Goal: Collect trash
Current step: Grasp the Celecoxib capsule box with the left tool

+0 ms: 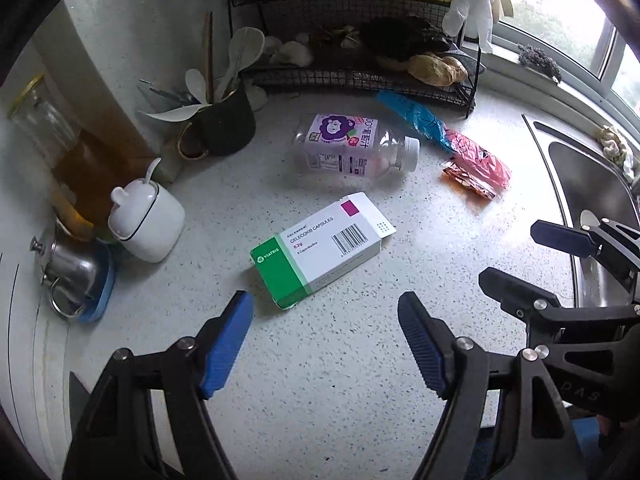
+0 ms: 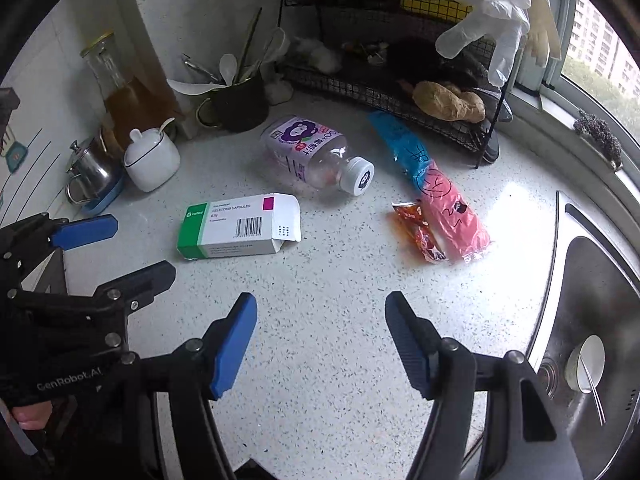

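Note:
Trash lies on the speckled counter (image 1: 360, 360): a white and green medicine box (image 1: 320, 248) (image 2: 240, 226), a clear bottle (image 1: 356, 148) (image 2: 316, 156) on its side with a white cap, a blue and pink wrapper (image 1: 440, 136) (image 2: 432, 184) and an orange sachet (image 1: 468, 180) (image 2: 420, 232). My left gripper (image 1: 324, 304) (image 2: 140, 246) hangs open just in front of the box, nothing between its blue pads. To its right, my right gripper (image 2: 320, 302) (image 1: 512, 254) is open and empty above bare counter, short of the wrappers.
A steel sink (image 2: 592, 320) borders the counter on the right, with a bowl and spoon in it. At the back stand a black wire rack (image 1: 360, 76) with hanging gloves and a black mug (image 1: 228, 124) of utensils. A white lidded pot (image 1: 148, 220), steel teapot (image 1: 72, 272) and glass jar stand on the left.

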A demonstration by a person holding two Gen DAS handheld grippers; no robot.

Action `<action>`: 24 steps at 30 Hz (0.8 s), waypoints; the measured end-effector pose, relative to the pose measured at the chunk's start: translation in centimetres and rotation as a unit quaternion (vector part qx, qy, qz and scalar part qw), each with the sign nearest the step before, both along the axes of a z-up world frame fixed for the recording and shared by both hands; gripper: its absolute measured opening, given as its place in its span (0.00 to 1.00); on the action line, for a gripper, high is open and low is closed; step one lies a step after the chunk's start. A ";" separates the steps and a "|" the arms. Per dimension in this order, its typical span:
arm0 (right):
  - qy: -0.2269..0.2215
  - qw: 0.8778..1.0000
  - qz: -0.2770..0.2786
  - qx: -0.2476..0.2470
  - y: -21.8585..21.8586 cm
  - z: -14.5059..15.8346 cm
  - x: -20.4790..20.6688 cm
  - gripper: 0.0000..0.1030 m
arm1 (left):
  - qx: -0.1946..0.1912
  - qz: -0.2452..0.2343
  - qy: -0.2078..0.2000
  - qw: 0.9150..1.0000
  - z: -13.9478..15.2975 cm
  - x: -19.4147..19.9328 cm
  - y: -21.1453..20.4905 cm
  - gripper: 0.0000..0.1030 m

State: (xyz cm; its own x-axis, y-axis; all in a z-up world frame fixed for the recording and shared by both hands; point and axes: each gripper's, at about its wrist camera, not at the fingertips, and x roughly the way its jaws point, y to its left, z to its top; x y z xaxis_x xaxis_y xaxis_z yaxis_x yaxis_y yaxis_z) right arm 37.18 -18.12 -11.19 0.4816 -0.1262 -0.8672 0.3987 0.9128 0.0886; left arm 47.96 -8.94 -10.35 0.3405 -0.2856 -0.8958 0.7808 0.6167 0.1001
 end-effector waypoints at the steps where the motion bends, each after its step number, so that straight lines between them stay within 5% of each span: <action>1: 0.006 1.000 -0.010 0.003 0.0 -0.4 0.4 0.63 | 0.007 -0.016 0.004 1.000 -0.5 0.7 -0.3 0.72; 13: 0.083 0.992 -0.094 0.030 -0.4 -6.0 4.3 0.63 | 0.048 -0.174 0.052 0.982 -7.2 5.9 -3.4 0.74; 24: 0.104 0.989 -0.098 0.034 -1.5 -7.5 5.6 0.63 | 0.072 -0.277 0.058 0.956 -9.5 7.0 -5.4 0.79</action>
